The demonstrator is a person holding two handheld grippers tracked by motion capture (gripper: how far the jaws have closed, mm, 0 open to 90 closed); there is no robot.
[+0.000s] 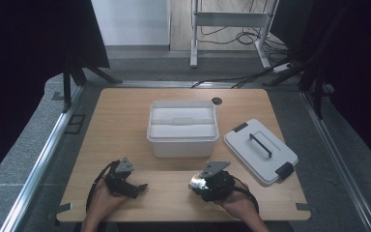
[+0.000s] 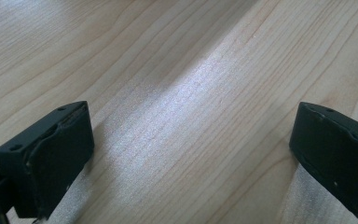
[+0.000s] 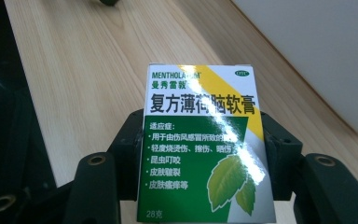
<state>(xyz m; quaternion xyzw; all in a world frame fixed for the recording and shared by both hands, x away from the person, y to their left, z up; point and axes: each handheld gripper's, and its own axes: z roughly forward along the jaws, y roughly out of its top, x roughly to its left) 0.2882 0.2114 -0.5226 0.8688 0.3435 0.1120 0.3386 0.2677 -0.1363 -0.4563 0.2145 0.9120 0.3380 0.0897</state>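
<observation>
Bin (image 1: 183,140) stands lidless, lid (image 1: 261,151) beside it on my wooden table (image 1: 121,116); right gripper (image 3: 205,154) clamps ointment box (image 3: 205,140), left gripper (image 2: 191,154) jaws apart.

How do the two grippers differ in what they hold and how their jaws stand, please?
The right gripper is shut on a green and white Mentholatum box, while the left gripper holds nothing, with bare table between its jaws. The left gripper's jaws stand wide apart; the right gripper's jaws sit at the box's width. Both are black, hand-held and low over the table's near edge.
</observation>
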